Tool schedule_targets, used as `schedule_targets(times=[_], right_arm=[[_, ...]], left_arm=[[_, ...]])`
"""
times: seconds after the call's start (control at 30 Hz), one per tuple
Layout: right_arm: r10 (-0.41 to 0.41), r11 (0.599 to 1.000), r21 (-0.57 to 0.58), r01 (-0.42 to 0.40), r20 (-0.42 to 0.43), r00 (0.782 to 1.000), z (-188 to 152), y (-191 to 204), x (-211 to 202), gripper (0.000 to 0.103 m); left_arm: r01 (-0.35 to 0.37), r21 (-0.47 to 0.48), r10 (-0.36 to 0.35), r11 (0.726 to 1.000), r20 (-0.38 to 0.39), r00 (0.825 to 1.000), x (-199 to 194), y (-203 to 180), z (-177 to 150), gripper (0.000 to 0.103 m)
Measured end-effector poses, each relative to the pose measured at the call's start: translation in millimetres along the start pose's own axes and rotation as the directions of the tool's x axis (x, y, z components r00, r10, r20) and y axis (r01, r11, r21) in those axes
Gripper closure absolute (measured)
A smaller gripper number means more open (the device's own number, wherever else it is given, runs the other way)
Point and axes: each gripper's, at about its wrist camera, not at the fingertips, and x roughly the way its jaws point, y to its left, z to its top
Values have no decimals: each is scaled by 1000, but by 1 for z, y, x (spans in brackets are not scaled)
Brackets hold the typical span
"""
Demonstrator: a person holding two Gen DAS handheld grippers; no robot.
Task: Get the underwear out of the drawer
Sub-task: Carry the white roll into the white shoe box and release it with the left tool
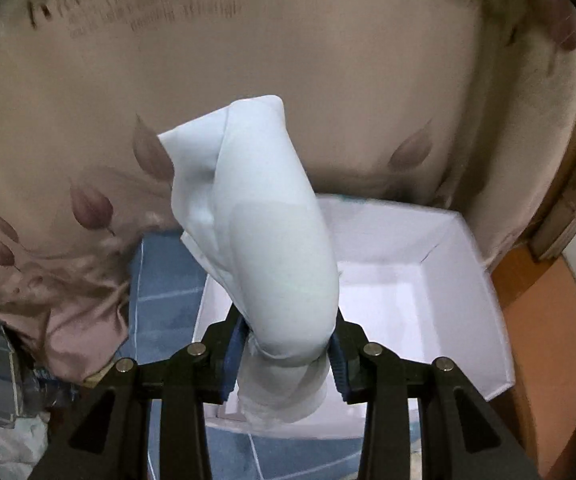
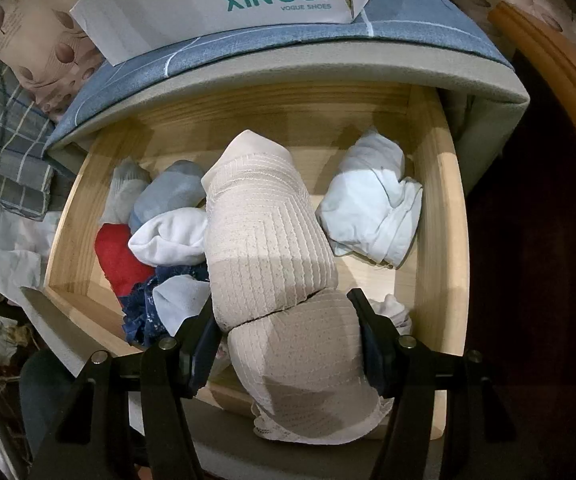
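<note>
The left gripper [image 1: 288, 354] held a rolled pale garment [image 1: 260, 220] above the white box [image 1: 467, 280]. The right gripper [image 2: 288, 344], jaws clamping a beige roll [image 2: 276, 264], hung over the drawer [image 2: 439, 200]; several garments remained inside.

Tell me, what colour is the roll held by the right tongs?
Beige, with a ribbed knit texture; the roll shows best in the right wrist view.

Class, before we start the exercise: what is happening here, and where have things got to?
A person is emptying a wooden drawer with two tools. The left hand-held gripper is shut on a rolled pale blue garment, held above an open white box. The right hand-held gripper is shut on a beige ribbed roll over the drawer, where several more rolled garments lie.
</note>
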Motion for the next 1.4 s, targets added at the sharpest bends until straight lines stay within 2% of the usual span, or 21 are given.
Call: schedule_targets(times=[0.07,0.17,0.3,0.57,0.73,0.93,1.1,1.4], right_arm=[[4,1000,1,-4,-1,1000,0,-1,0,46],[14,1000,10,-14,-1,1000,0,-3,0,46],[21,1000,13,-21,-5,1000,1,-4,1,46],[19,1000,10,-19,-5,1000,2,-3,1,46],[16,1000,8,-16,-5,1000,1,-2,1,46],[13,1000,5,-13,-4,1000,1,-3,1,46],[9,1000,4,-9,-4,1000,1,-2,1,46],[7,1000,6,-7,-4,1000,1,-2,0,46]], left_arm=[[-39,5,39,999,-43,998,19,1,-6,66],[-59,14,60,998,-84,995,34,-1,-18,66],[-92,36,96,995,-127,987,42,-3,-33,66],[-123,13,123,992,-211,970,45,1,-59,66],[-138,-24,129,990,-238,963,38,9,-73,66],[-141,-39,127,989,-240,962,26,7,-80,66],[-149,-46,134,988,-234,963,27,8,-79,59],[-102,-71,82,992,-238,968,26,11,-76,54]])
